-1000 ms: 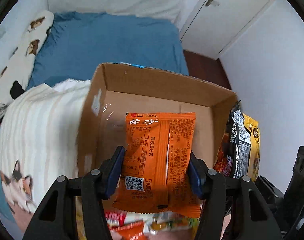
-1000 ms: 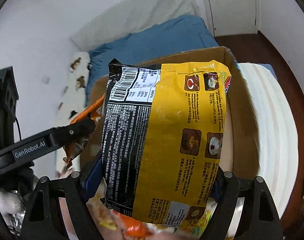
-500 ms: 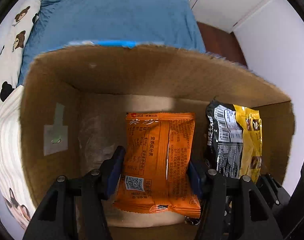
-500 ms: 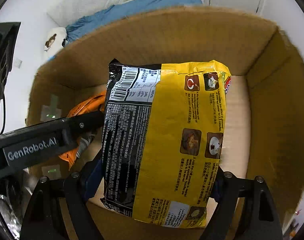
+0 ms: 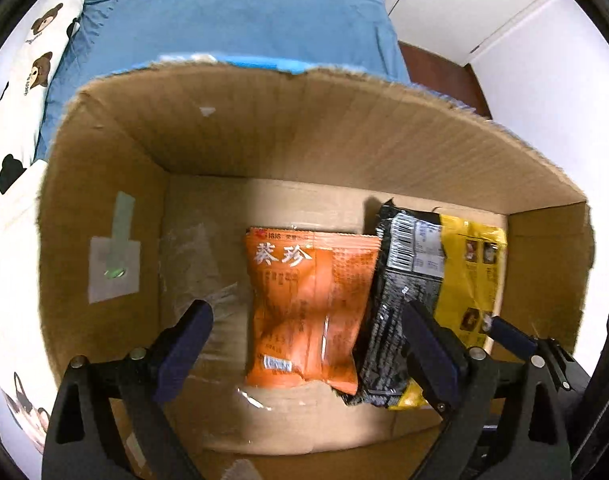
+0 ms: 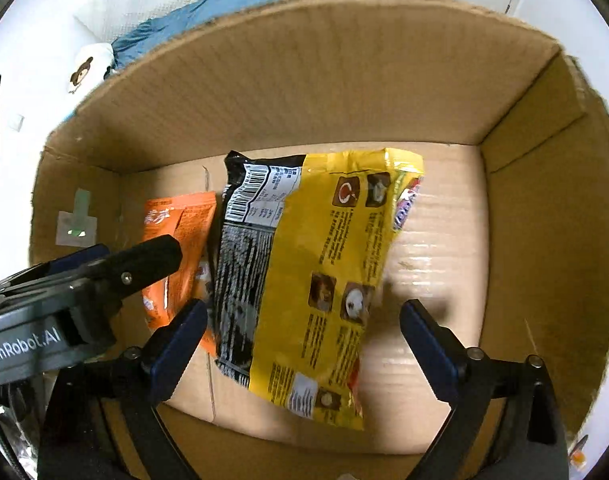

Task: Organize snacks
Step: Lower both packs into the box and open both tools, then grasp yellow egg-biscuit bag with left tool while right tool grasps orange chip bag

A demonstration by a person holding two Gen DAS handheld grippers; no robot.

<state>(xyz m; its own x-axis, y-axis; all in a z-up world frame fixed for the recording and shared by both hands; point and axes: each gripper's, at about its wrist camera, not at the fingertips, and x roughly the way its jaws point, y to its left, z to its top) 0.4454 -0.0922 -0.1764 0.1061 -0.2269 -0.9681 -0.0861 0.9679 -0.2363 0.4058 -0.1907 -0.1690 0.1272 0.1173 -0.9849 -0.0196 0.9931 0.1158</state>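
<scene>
In the left wrist view, the left gripper (image 5: pixel 306 330) is opening its jaws, and the flat orange foil snack packet (image 5: pixel 306 308) that they were clamping half a second ago is now lying loose on the floor of the open brown cardboard box (image 5: pixel 264 132). The blue pads are standing wide on either side of the packet, touching nothing. Just beside it, its edge overlapping the orange one, the black-and-yellow plastic noodle bag (image 5: pixel 428 292) is also resting on the box floor. Behind the box, a blue bedsheet (image 5: pixel 232 20) is showing.

In the right wrist view, the right gripper (image 6: pixel 302 320) is likewise spreading its jaws, and the black-and-yellow plastic noodle bag (image 6: pixel 304 272), squeezed between them a moment ago, is now lying slanted and free between the parted pads. The orange packet (image 6: pixel 180 240) is peeking out at its left, partly behind the black arm of the left gripper (image 6: pixel 104 272).

Both snacks are thus sitting in the box; I judge this pair delivered, and both hands are probably free to lift out for further items.
</scene>
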